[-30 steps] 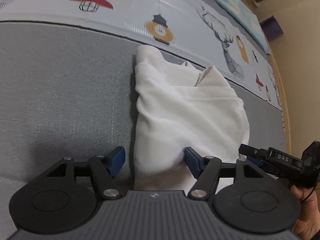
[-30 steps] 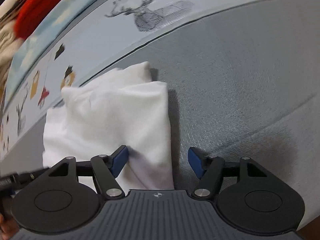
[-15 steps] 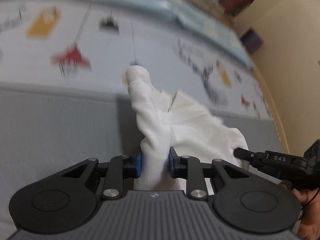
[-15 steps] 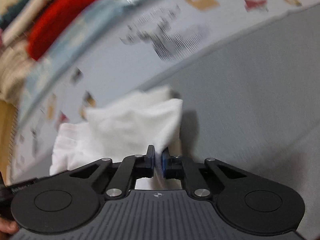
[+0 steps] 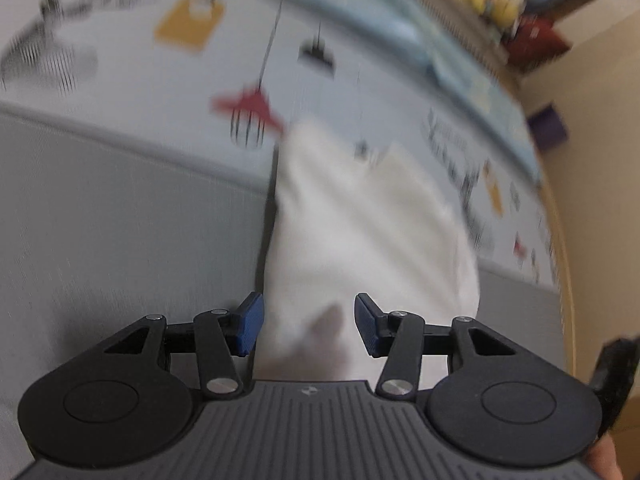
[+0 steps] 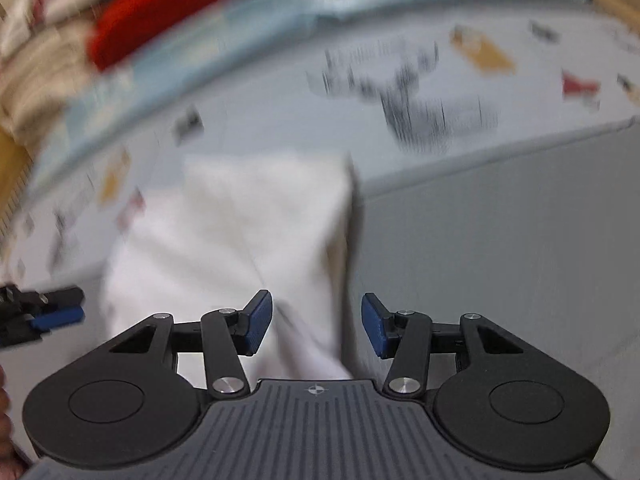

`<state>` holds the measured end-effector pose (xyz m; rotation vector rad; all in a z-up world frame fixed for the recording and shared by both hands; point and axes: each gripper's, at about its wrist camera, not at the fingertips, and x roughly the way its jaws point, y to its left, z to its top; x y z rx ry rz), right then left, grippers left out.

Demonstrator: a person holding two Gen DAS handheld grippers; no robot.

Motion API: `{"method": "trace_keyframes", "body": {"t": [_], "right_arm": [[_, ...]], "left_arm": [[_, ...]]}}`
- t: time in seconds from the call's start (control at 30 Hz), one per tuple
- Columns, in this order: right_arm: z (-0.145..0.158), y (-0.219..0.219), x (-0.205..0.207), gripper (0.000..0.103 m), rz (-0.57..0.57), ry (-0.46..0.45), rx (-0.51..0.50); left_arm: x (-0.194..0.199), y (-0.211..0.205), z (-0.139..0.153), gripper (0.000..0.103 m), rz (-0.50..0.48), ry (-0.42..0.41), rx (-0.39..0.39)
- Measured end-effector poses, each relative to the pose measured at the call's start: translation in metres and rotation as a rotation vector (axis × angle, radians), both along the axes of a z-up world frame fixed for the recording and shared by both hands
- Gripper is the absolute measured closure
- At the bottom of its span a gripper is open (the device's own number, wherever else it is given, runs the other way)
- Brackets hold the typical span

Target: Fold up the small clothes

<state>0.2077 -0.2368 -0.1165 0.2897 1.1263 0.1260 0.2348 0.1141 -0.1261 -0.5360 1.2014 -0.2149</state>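
White cloth point(image 5: 360, 240) lies folded ahead of me on the grey surface point(image 5: 120, 220), its far end reaching over the edge onto the pale printed sheet point(image 5: 160, 60) with lamp and deer drawings. Both views are blurred, so the folds are hard to read; I can make out a raised corner at the far end and a rounded edge on the right side in the left wrist view.

My left gripper point(image 5: 308, 324) stands with its blue pads point(image 5: 250, 326) spread apart, and the near end of the cloth sits between them without either pad pressing it. The left pad is just beside the cloth's left edge; the right pad is over the white fabric.

My right gripper point(image 6: 316, 326) is likewise spread wide, blue pads point(image 6: 258, 326) apart. In this view the white cloth point(image 6: 240, 240) runs up between the fingers, its right edge falling in the gap, with grey surface point(image 6: 500, 240) under the right pad. The left pad is over the cloth. Whether it touches, I cannot tell.

At the left border of the right wrist view, the tip of my left gripper point(image 6: 44, 312) shows, black with a blue pad, just beside the cloth's other side. Red fabric point(image 6: 172, 0) and other stacked textiles lie blurred far behind the printed sheet point(image 6: 300, 120).
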Motion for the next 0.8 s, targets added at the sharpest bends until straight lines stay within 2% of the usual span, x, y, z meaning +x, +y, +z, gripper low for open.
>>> {"method": "trace_keyframes", "body": {"t": [0.07, 0.13, 0.17, 0.27, 0.37, 0.43, 0.5, 0.57, 0.6, 0.7, 0.8], "right_arm": [[-0.014, 0.001, -0.001, 0.048, 0.002, 0.074, -0.015], [-0.016, -0.002, -0.004, 0.047, -0.033, 0.086, 0.022], [-0.017, -0.003, -0.003, 0.050, -0.040, 0.092, 0.037], [-0.017, -0.004, -0.003, 0.071, -0.034, 0.087, 0.094], [-0.008, -0.003, -0.004, 0.071, -0.041, 0.047, 0.084], [-0.003, -0.005, -0.007, 0.070, -0.048, 0.041, 0.080], [-0.006, -0.007, -0.010, 0.061, -0.023, 0.083, 0.070], [-0.010, -0.008, -0.015, 0.057, -0.002, 0.117, 0.056], [-0.009, -0.009, -0.017, 0.054, 0.000, 0.115, 0.051], [-0.007, -0.018, -0.020, 0.054, -0.024, 0.114, 0.032], [0.001, -0.027, -0.026, 0.055, -0.058, 0.096, 0.004]], "left_arm": [[0.002, -0.008, -0.018, 0.048, -0.042, 0.077, 0.023], [0.001, -0.013, -0.022, 0.048, -0.054, 0.074, 0.052], [0.000, -0.013, -0.023, 0.049, -0.057, 0.069, 0.057], [-0.003, -0.011, -0.022, 0.050, -0.052, 0.066, 0.048], [-0.010, -0.002, -0.018, 0.050, -0.033, 0.077, 0.025], [-0.014, -0.003, -0.017, 0.050, -0.058, 0.089, 0.027], [-0.019, -0.007, -0.018, 0.050, -0.094, 0.106, 0.046], [-0.023, -0.010, -0.021, 0.057, -0.124, 0.111, 0.067], [-0.025, -0.012, -0.023, 0.057, -0.140, 0.110, 0.081], [-0.033, -0.018, -0.021, 0.056, -0.175, 0.089, 0.149], [-0.047, -0.032, 0.000, 0.050, -0.230, 0.022, 0.330]]}}
